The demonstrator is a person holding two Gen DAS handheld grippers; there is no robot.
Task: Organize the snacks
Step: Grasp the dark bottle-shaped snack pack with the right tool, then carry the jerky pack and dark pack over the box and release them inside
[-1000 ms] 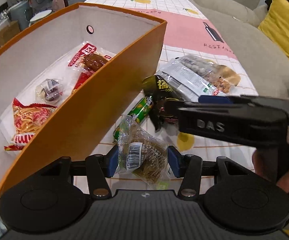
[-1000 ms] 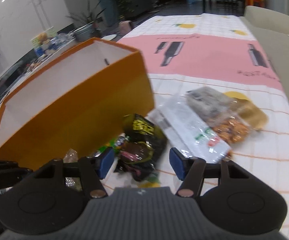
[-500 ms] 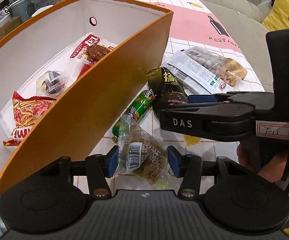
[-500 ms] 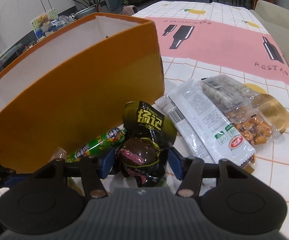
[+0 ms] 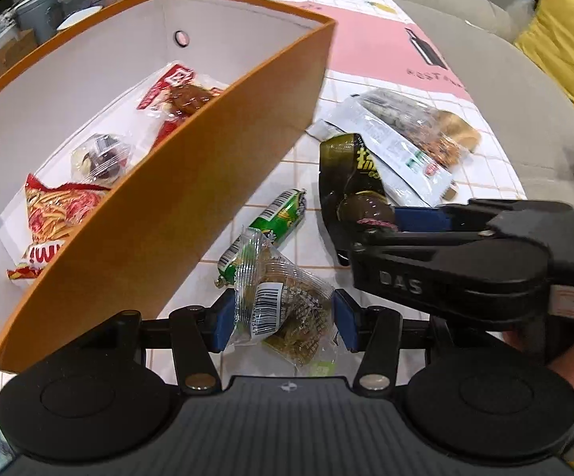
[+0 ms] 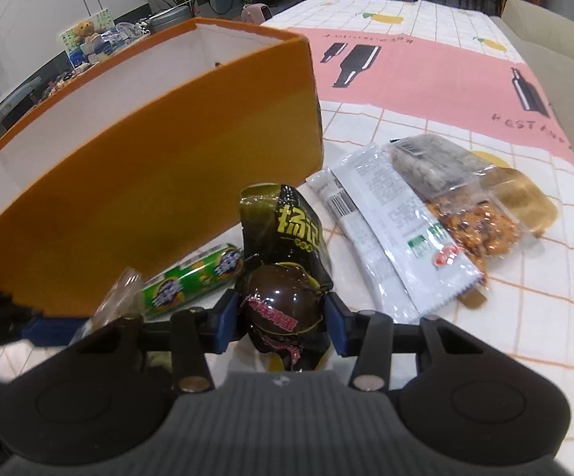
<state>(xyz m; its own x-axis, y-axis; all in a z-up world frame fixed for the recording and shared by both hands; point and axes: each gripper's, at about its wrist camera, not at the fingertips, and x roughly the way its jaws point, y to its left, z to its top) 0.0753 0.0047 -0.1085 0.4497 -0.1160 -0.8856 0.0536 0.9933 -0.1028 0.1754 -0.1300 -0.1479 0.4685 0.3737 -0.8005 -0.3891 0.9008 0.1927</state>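
Observation:
An orange box (image 5: 168, 206) with a white inside stands at the left, also visible in the right wrist view (image 6: 160, 166). It holds a red fries bag (image 5: 60, 214), a round clear-wrapped snack (image 5: 100, 154) and a red meat packet (image 5: 180, 91). My left gripper (image 5: 283, 321) is shut on a clear barcoded snack packet (image 5: 287, 297) beside the box's near wall. My right gripper (image 6: 281, 321) straddles a dark egg packet (image 6: 283, 234), jaws closing, pads touching its round end. A green candy roll (image 6: 191, 277) lies between the two grippers.
A white packet (image 6: 398, 230) and clear nut packets (image 6: 469, 214) lie right of the dark one on the checked cloth (image 6: 505, 297). A sofa with a yellow cushion (image 5: 561, 39) runs along the table's right side. A person's hand (image 5: 573, 357) holds the right gripper.
The right gripper has moved in over the dark egg packet and its jaws have narrowed onto it. The left gripper has stayed put with the clear packet.

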